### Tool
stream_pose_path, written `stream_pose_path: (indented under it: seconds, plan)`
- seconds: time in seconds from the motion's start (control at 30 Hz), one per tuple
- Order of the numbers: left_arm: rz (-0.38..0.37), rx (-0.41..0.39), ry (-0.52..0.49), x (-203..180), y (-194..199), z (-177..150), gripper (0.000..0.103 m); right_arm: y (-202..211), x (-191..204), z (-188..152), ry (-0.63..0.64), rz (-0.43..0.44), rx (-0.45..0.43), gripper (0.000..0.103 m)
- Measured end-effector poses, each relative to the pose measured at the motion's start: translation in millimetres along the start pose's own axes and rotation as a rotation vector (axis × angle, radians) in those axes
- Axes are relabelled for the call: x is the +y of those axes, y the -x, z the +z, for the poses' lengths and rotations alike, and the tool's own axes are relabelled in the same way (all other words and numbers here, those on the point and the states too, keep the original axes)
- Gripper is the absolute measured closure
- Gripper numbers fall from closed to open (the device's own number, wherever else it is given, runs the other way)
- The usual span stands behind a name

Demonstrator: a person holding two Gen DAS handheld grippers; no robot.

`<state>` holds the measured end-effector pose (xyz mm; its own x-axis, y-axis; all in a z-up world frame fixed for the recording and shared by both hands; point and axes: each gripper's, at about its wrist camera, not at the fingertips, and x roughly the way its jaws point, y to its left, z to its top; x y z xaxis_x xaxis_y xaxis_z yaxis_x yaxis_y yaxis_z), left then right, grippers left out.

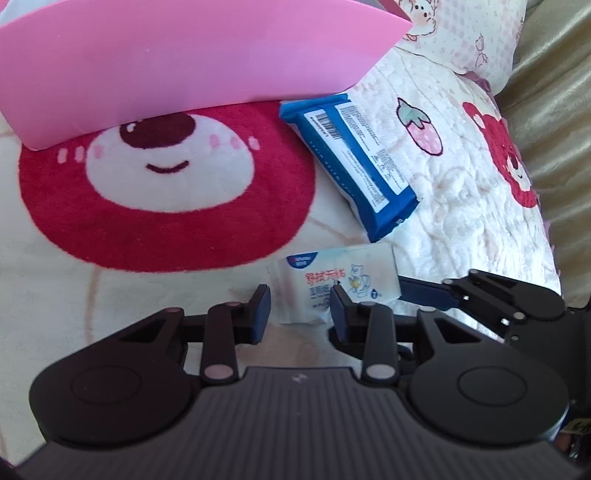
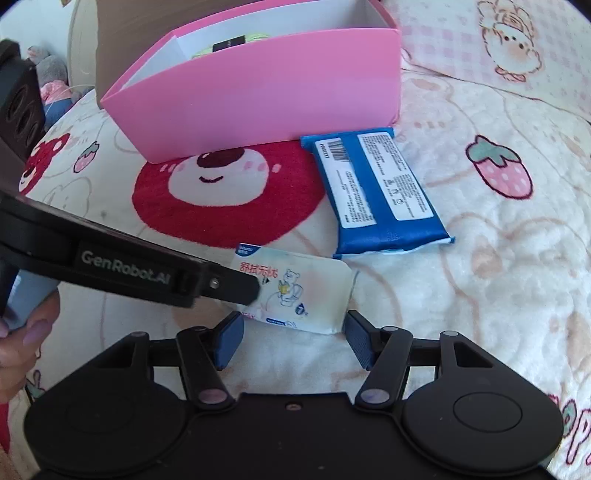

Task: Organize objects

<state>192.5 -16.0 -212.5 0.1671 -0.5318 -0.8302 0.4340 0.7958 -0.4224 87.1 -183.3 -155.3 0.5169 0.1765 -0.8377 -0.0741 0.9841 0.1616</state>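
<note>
A small white wipes packet (image 1: 340,284) (image 2: 299,291) with a bear drawing lies on the blanket. A bigger blue wipes pack (image 1: 351,162) (image 2: 376,192) lies label-up just beyond it. A pink box (image 1: 177,62) (image 2: 266,92) stands behind both, with items inside. My left gripper (image 1: 299,306) is open, its fingers either side of the white packet's near corner. My right gripper (image 2: 293,339) is open, its fingers straddling the packet's near edge. The left gripper also shows in the right wrist view (image 2: 236,288), its tip over the packet.
Everything rests on a cream blanket with a big red bear face (image 1: 162,184) (image 2: 221,188). A patterned pillow (image 1: 461,33) lies at the back right. A dark speaker-like object (image 2: 18,96) and a soft toy sit at the far left.
</note>
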Motion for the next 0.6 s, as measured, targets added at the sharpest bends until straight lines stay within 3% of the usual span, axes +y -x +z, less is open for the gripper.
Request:
stream_pose_path:
  seconds: [0.2, 0.33, 0.6]
  plan:
    - [-0.003, -0.018, 0.007, -4.1, -4.0, -2.7, 0.07, -11.9, 12.8, 0.4, 0.076, -0.043, 0.003, 0.031]
    - [-0.014, -0.019, 0.017, -1.0, -5.7, -2.2, 0.07, -15.4, 14.0, -0.6, 0.064, -0.031, -0.009, 0.021]
    - [-0.005, -0.023, 0.005, -4.5, -3.7, -3.2, 0.07, -16.8, 22.3, -2.1, 0.085, -0.063, -0.026, 0.02]
